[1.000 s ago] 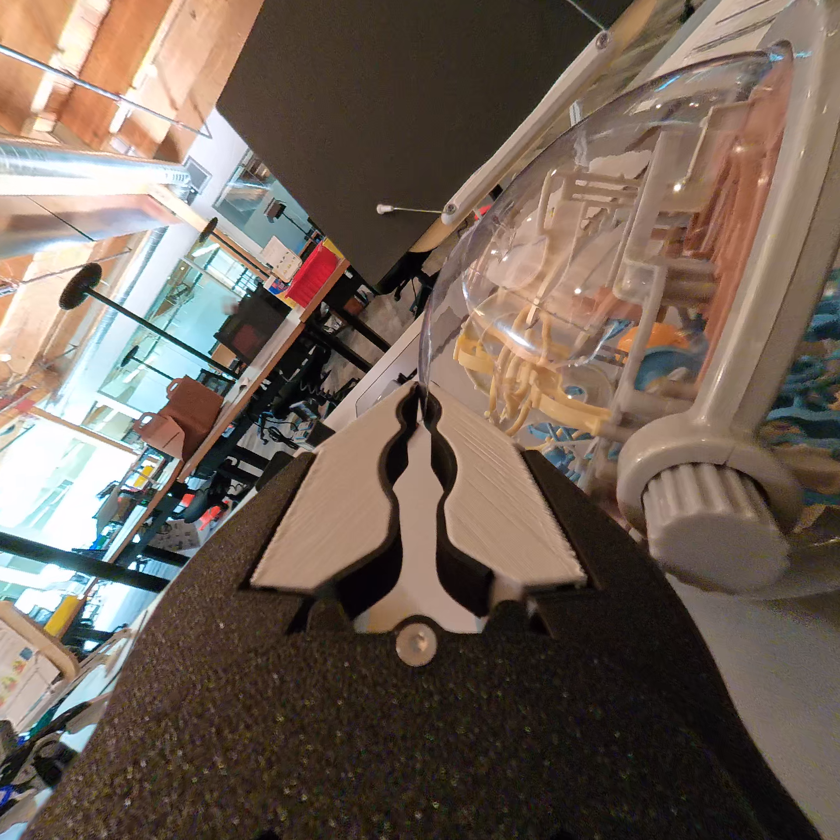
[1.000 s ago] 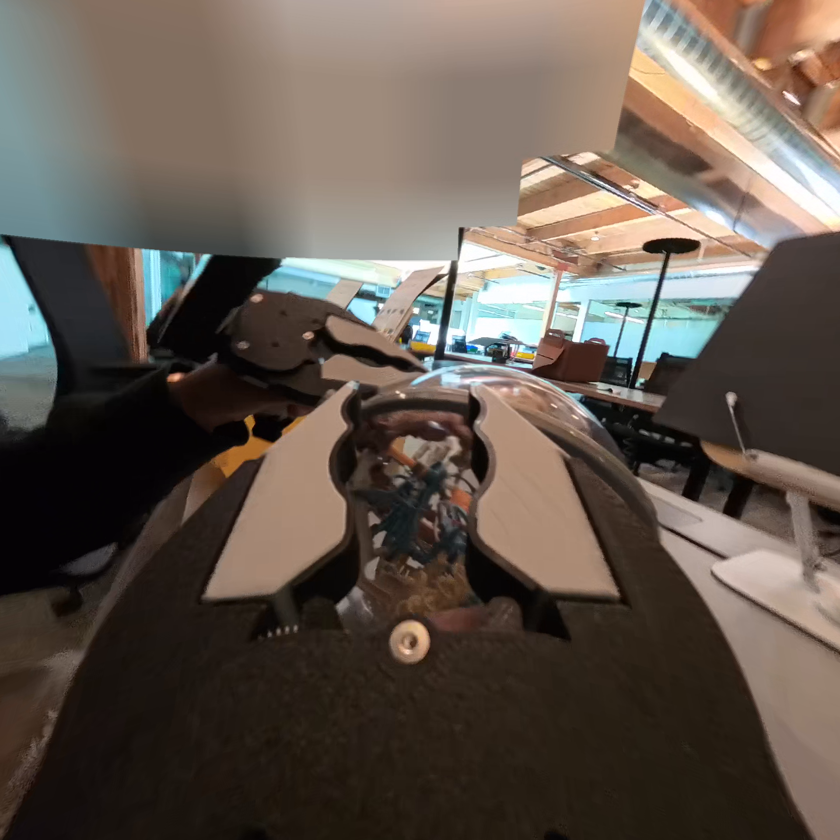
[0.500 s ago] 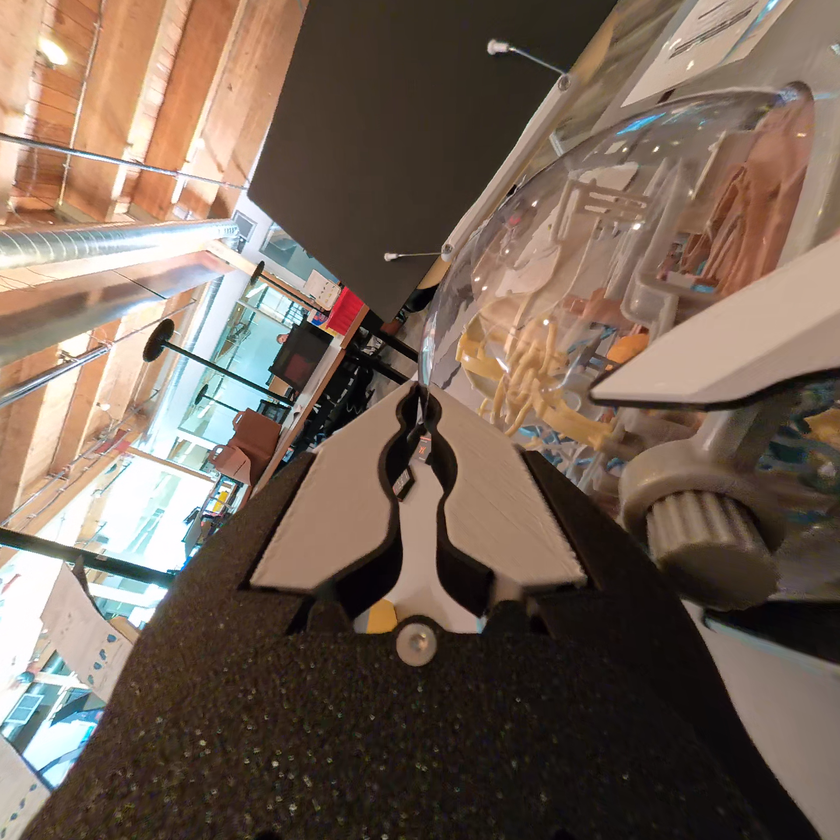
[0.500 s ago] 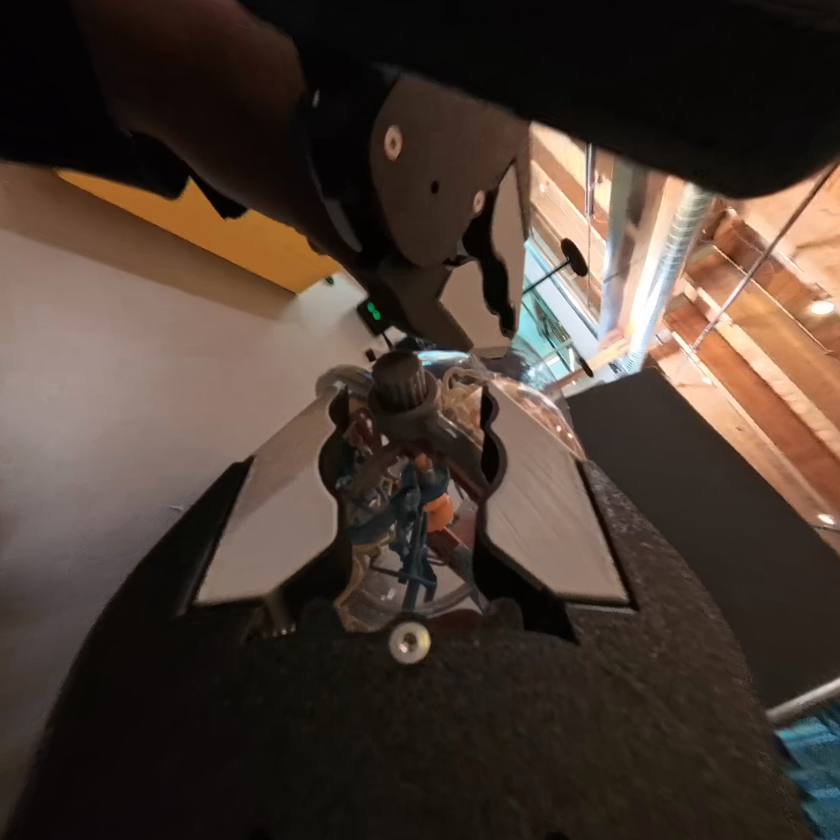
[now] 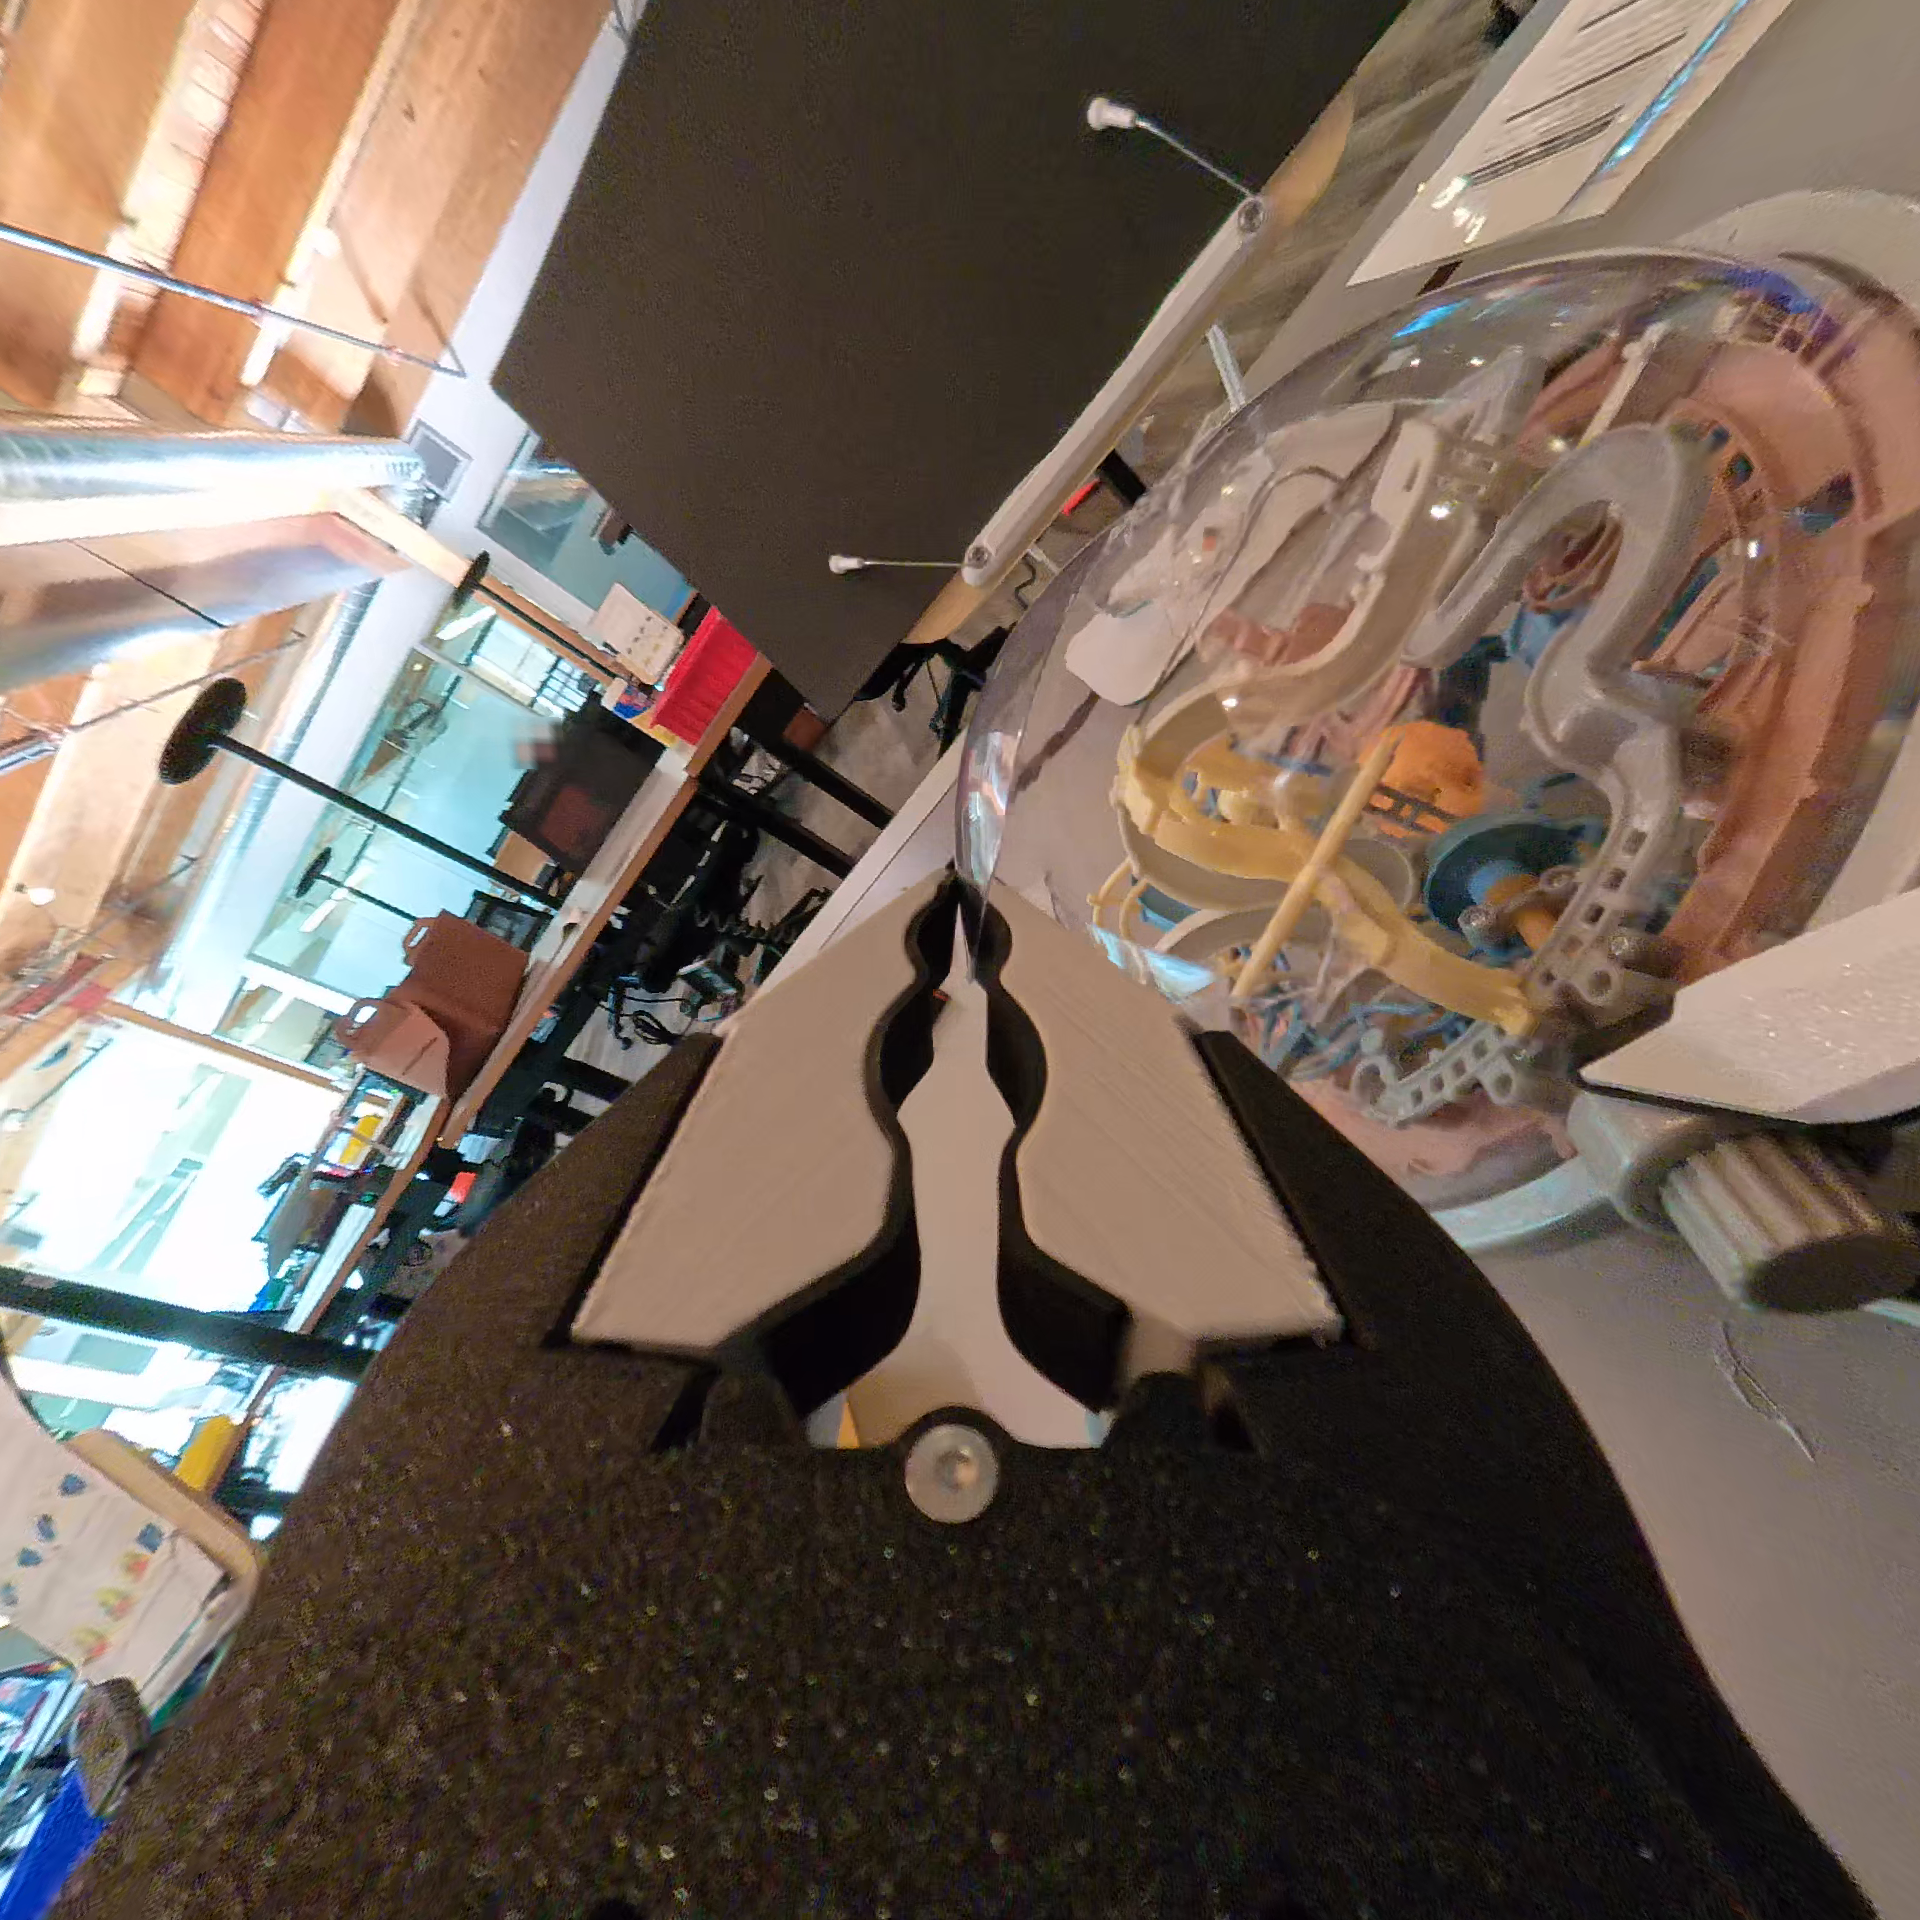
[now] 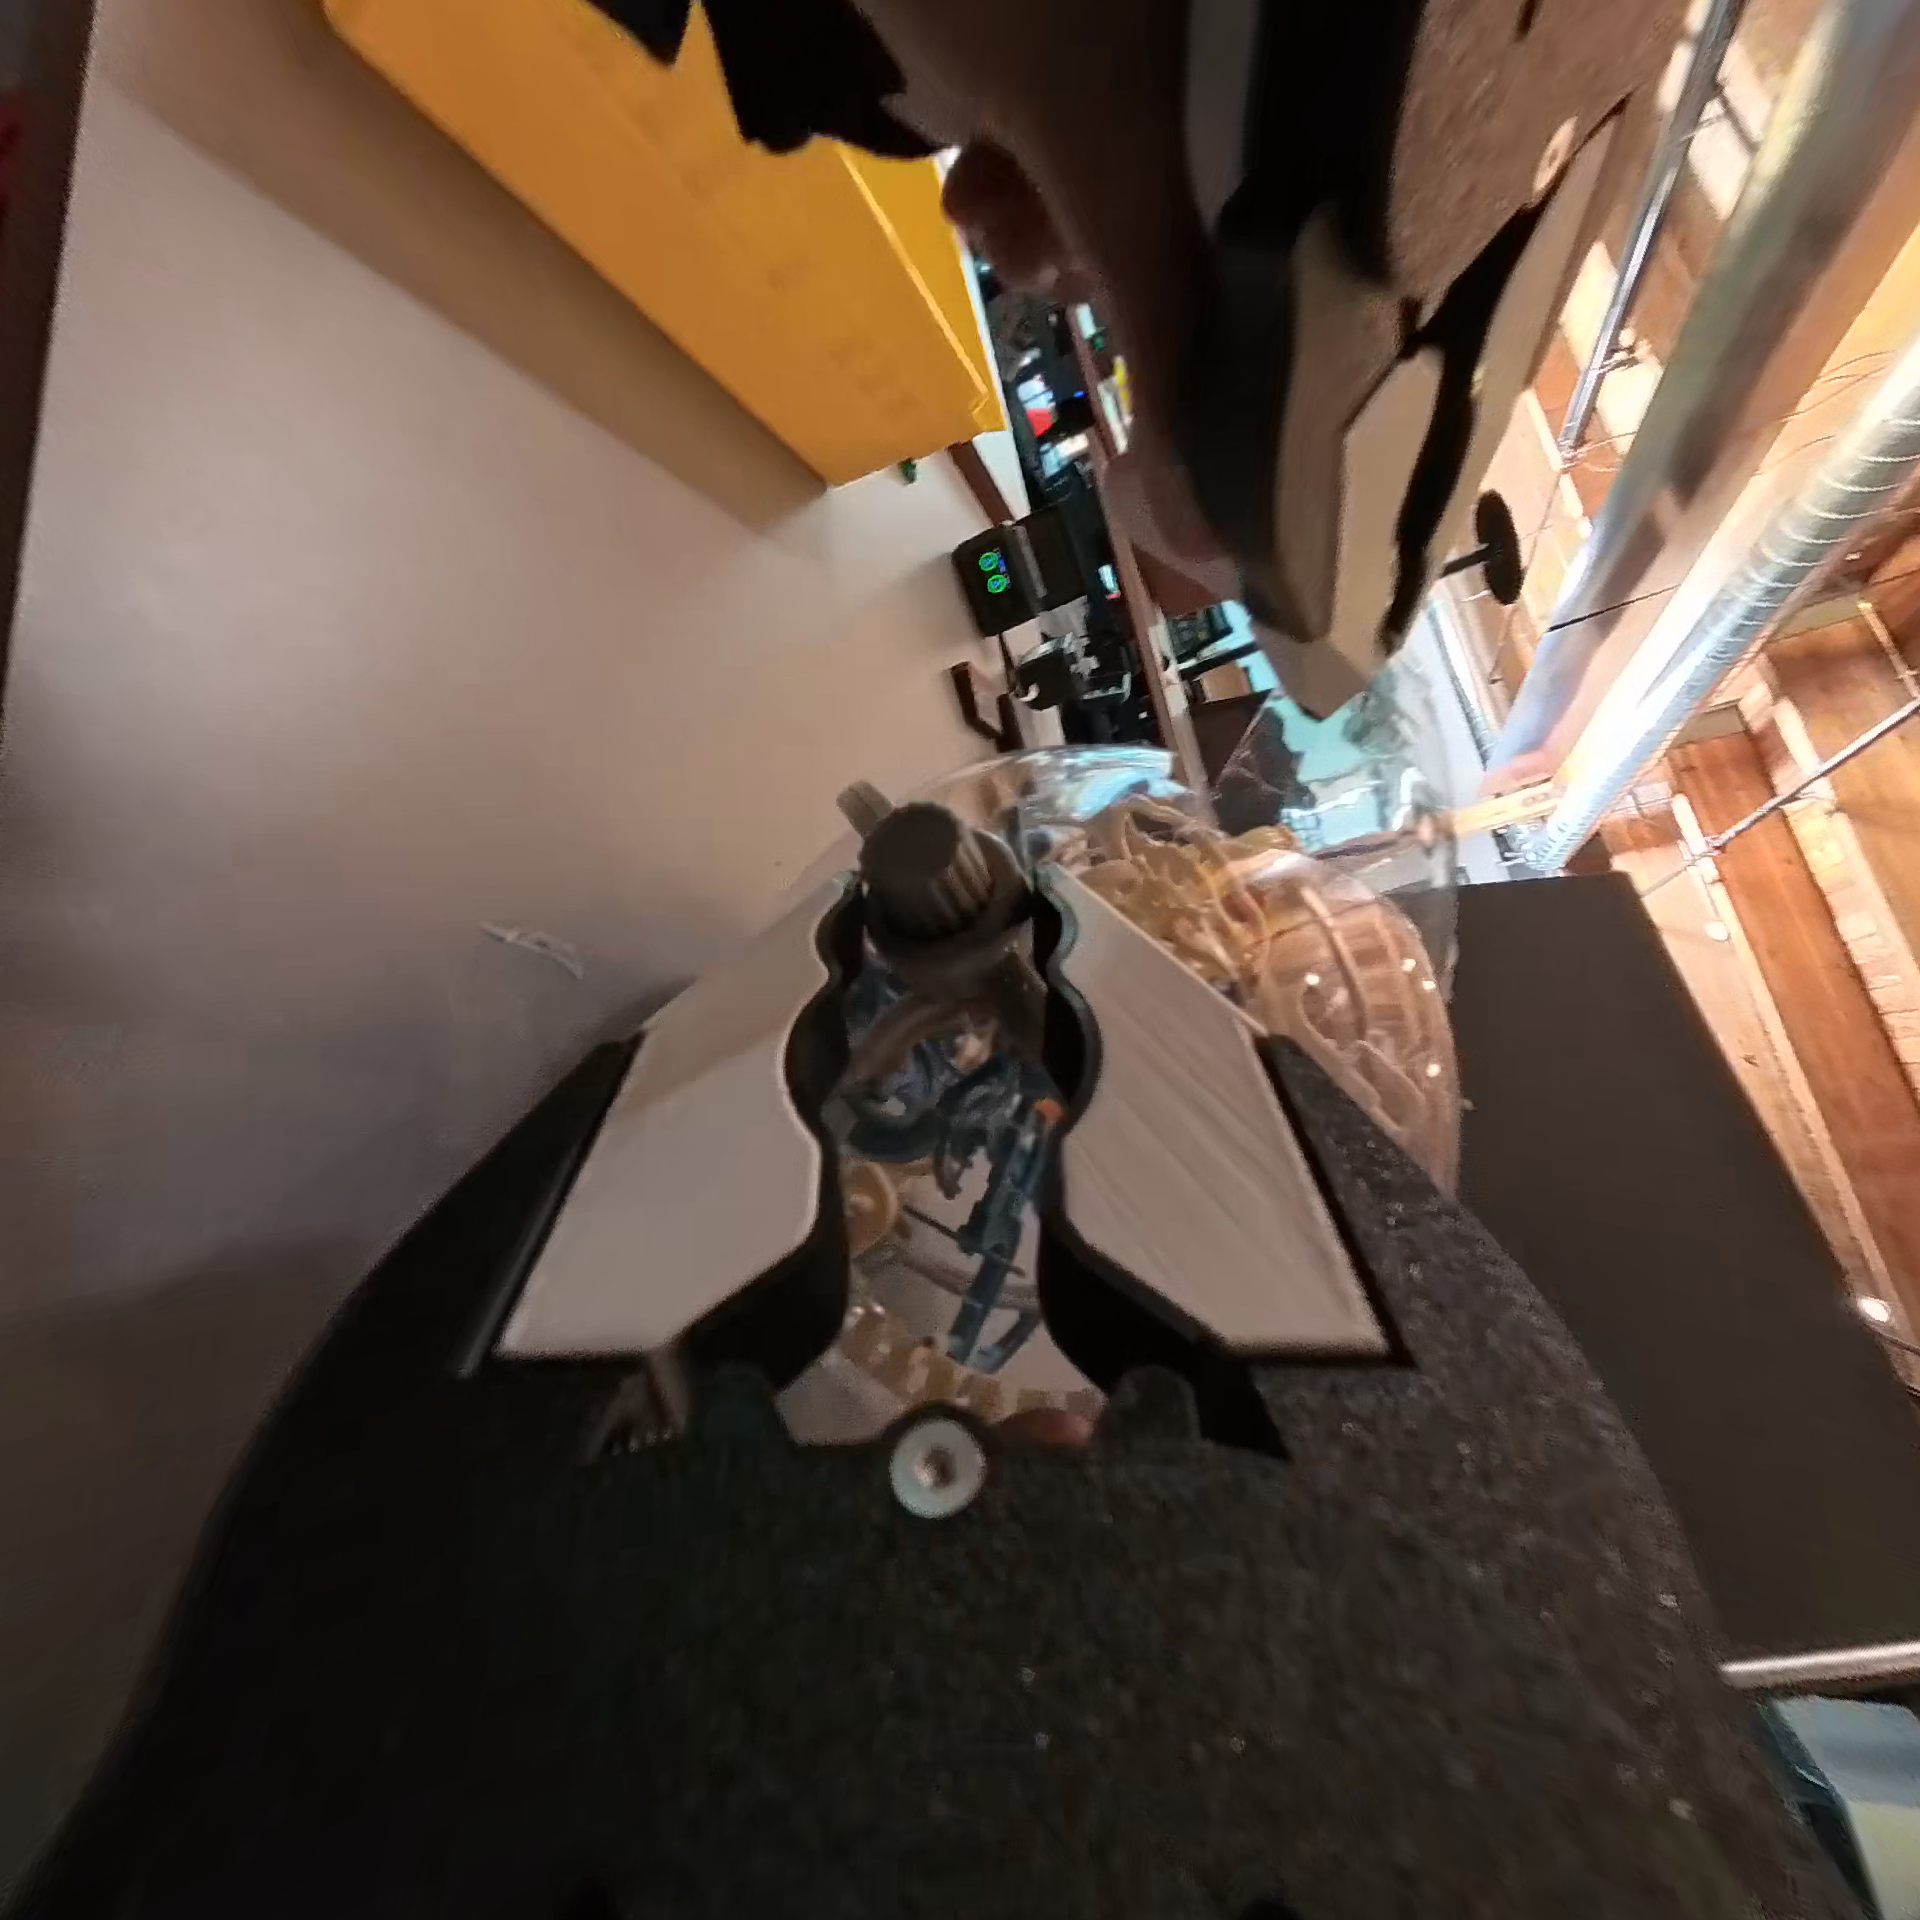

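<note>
**Both grippers at the clear maze sphere**

My left gripper, with white ridged fingers on a black speckled body, has its jaws drawn together, the tips pinching the thin edge of the clear plastic maze sphere. My right gripper is clamped on the grey ribbed knob that sticks out from the sphere's side; the knob sits between its fingertips, touching both.

Inside the transparent sphere I see a tangle of plastic tracks: cream-coloured rails, a grey curving track with holes, pinkish-brown ramps, a blue disc and an orange piece. From the right wrist view, the same sphere shows cream rails on the right and dark blue pieces between the fingers.

The sphere rests just above the light grey tabletop. A printed white sheet lies on it farther off. A yellow box stands near the table's far edge, and a black panel rises behind.
</note>
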Tool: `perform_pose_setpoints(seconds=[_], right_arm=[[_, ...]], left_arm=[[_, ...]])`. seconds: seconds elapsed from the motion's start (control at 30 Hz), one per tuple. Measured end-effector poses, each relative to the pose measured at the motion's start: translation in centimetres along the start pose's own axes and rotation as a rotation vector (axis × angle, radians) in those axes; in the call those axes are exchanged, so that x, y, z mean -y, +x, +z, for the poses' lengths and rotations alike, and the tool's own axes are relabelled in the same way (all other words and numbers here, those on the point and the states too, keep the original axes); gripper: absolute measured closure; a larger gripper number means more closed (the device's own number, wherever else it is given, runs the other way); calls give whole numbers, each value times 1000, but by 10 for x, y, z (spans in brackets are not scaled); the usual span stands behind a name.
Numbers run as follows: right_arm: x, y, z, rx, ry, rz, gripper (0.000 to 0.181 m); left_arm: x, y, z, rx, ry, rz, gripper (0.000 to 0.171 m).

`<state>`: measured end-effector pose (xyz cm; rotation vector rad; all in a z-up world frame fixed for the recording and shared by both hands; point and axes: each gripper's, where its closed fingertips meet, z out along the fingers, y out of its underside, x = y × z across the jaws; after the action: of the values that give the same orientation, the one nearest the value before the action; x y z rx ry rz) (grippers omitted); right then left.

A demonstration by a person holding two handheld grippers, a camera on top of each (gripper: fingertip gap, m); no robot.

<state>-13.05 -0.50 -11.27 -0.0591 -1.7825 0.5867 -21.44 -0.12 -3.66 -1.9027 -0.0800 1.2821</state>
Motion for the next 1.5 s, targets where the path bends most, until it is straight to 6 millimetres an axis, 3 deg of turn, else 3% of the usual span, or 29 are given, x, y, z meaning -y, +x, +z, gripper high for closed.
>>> perform_pose_setpoints(seconds=[0.87, 1.33, 1.5], right_arm=[[-9, -16, -12, 193, -8, 136, 147], [-14, -2, -1, 82, 13, 166, 148], [-2, 28, -20, 5, 132, 368, 148]], left_arm=[[7, 0, -7, -85, 45, -64, 171], [10, 16, 7, 17, 51, 90, 171], [0, 6, 15, 103, 15, 144, 171]])
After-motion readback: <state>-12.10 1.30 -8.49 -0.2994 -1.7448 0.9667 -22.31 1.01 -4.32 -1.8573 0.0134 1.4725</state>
